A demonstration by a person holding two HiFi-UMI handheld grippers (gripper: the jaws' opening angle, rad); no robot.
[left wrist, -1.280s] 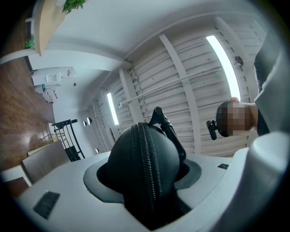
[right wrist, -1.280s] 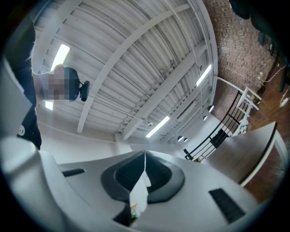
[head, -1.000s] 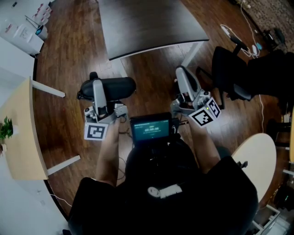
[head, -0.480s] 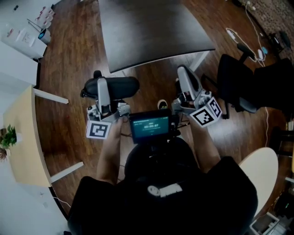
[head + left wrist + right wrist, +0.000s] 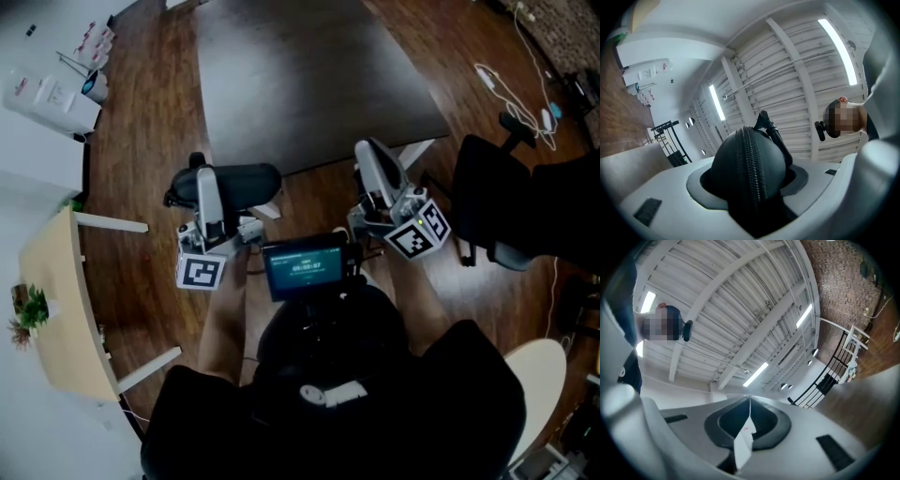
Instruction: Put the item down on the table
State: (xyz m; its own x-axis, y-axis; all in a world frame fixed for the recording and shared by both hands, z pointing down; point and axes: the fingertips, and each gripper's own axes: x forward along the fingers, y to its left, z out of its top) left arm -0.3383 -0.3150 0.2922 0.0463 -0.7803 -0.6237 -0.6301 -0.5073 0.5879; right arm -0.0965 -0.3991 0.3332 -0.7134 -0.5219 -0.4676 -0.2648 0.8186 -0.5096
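Holding the black zippered case (image 5: 246, 178) is the left gripper (image 5: 208, 182): jaws wide, pads clamped on either side of it, zipper seam running straight down the middle. The case sits just short of the dark table (image 5: 309, 84)'s near edge, over floor and not yet above the top. The right gripper (image 5: 369, 159), also just short of that edge, has its jaws all but together with a thin white slip (image 5: 744, 442) pinched between them.

My read on the step: carry the case forward past the edge and well onto the top, lower until its underside bears, and only then release. It's rounded, so set it on a flat side or it may rock. Keep the right gripper out of the path.

Edges and room: the beige side table (image 5: 52, 309) is well left of the dark table, with open floor between. The dark top looks bare, so there's plenty of landing area. The white leg (image 5: 418, 150) is below its near right corner. The office chair (image 5: 511, 202) is close on the right, so go straight ahead.
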